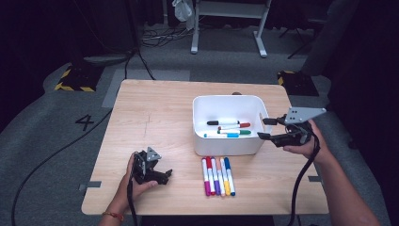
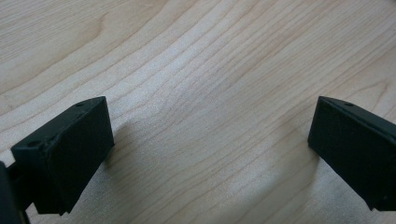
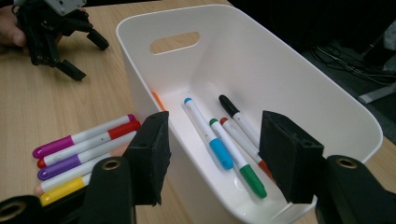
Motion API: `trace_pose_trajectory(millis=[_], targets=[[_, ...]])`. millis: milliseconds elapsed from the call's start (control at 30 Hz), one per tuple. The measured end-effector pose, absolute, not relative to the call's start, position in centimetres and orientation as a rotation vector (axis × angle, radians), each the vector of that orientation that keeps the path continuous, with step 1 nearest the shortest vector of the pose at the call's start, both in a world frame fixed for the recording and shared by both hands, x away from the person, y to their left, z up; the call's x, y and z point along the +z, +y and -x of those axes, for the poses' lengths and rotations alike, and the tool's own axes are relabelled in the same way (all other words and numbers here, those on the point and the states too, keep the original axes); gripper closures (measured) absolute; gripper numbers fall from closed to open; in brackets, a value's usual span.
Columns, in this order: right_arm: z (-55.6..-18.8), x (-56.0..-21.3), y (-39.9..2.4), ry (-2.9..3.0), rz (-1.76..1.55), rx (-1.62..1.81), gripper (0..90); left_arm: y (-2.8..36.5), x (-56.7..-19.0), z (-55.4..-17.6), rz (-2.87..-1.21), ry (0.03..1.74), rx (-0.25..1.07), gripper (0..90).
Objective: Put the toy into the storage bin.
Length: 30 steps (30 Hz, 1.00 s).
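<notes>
Lab, hazard-taped floor, trailing cables, numbered floor mark

Orange marker mostly behind bin wall

We see a pale wood-grain worktop with a smooth matt finish. The white bin looks like smooth, slightly glossy plastic, as do the markers beside it. Our right gripper has matt black, faintly rough pads.
</notes>
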State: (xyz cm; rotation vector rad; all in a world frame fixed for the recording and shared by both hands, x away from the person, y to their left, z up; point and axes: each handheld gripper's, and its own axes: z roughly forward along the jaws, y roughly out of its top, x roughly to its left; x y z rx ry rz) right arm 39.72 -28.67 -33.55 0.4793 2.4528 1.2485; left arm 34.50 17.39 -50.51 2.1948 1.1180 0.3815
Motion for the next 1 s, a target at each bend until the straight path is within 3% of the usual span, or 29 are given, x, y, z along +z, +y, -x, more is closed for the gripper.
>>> trace_pose_trajectory(millis=[233, 467, 1000], targets=[[-36.0, -36.3, -28.9, 2.431, -0.498, 1.286, 38.8, 17.4, -50.5, -34.5, -2.194, 1.118, 0.382, 0.2], [-34.0, -40.3, -26.4, 2.493, -0.51, 1.251, 35.5, 17.4, -50.5, -34.5, -2.194, 1.118, 0.382, 0.2], [-35.6, -47.6, -21.1, 2.661, -0.592, 1.157, 36.1, 17.4, -50.5, -34.5, -2.195, 1.118, 0.382, 0.2]])
